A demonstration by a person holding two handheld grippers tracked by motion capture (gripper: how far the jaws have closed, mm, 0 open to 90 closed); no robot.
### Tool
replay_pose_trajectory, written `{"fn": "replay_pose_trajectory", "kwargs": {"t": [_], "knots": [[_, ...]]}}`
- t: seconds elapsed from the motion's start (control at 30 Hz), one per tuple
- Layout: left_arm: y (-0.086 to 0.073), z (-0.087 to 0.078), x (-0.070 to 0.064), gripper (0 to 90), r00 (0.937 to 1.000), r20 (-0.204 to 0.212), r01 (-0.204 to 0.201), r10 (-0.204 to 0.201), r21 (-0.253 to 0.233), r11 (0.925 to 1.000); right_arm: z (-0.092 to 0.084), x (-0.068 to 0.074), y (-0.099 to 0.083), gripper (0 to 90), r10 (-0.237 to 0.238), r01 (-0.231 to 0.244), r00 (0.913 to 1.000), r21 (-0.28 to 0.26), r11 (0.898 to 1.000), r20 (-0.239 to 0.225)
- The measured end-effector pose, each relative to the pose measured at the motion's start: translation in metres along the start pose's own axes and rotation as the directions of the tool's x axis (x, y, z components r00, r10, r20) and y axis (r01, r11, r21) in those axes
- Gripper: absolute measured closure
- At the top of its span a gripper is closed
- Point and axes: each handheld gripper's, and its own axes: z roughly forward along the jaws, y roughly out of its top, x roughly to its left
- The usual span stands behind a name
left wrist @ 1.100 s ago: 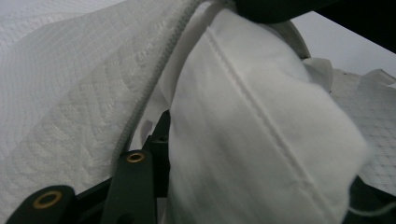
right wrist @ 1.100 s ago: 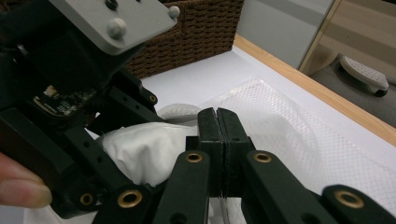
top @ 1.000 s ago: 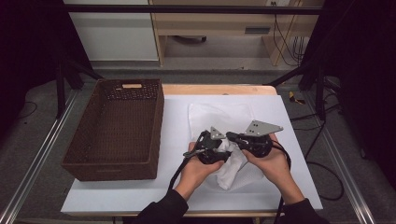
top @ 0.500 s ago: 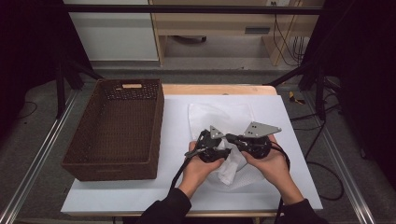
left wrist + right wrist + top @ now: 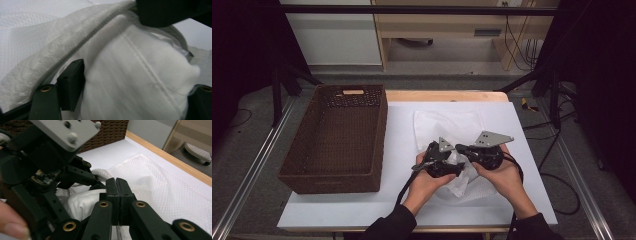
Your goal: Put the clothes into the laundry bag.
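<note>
A white mesh bag (image 5: 447, 125) with a zip lies flat on the white table, its near end bunched under both hands. My right gripper (image 5: 460, 148) is shut on the bag's zip edge (image 5: 82, 42), and its pads (image 5: 117, 187) meet with the thin edge between them. A wad of white cloth (image 5: 140, 75) sits at the bag's mouth. My left gripper (image 5: 136, 91) straddles this cloth, and its jaws have just been opening with the cloth still between them. In the high view the left gripper (image 5: 452, 167) points right toward the other one.
A dark brown wicker basket (image 5: 332, 135) stands at the left of the table, with nothing inside it. The table's wooden far edge (image 5: 175, 162) runs behind the bag. Bare white table (image 5: 362, 210) lies in front of the basket.
The left hand has edged slightly over the cloth. The right hand has kept still.
</note>
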Motion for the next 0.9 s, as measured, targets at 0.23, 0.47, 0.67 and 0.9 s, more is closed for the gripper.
{"fn": "replay_pose_trajectory", "kwargs": {"t": [0.23,0.47,0.67,0.9], "knots": [[0.001,-0.008,0.002,22.3,0.9994,0.027,0.024,-0.023,-0.034,0.9991,-0.001,-0.002,-0.001,89.9,0.007,-0.007,1.0,-0.002,1.0,0.002],[0.002,-0.013,-0.001,21.4,0.996,0.075,0.053,-0.048,-0.071,0.9961,-0.002,-0.004,-0.002,89.9,0.012,-0.012,0.9999,-0.003,1.0,0.007],[0.002,-0.019,-0.004,21.5,0.9959,0.079,0.049,-0.043,-0.081,0.9955,-0.004,-0.006,-0.002,89.9,0.015,-0.015,0.9998,-0.005,1.0,0.012],[0.002,-0.021,-0.007,21.5,0.9967,0.076,0.033,-0.027,-0.08,0.9962,-0.005,-0.006,-0.002,89.9,0.014,-0.014,0.9998,-0.005,1.0,0.013]]}}
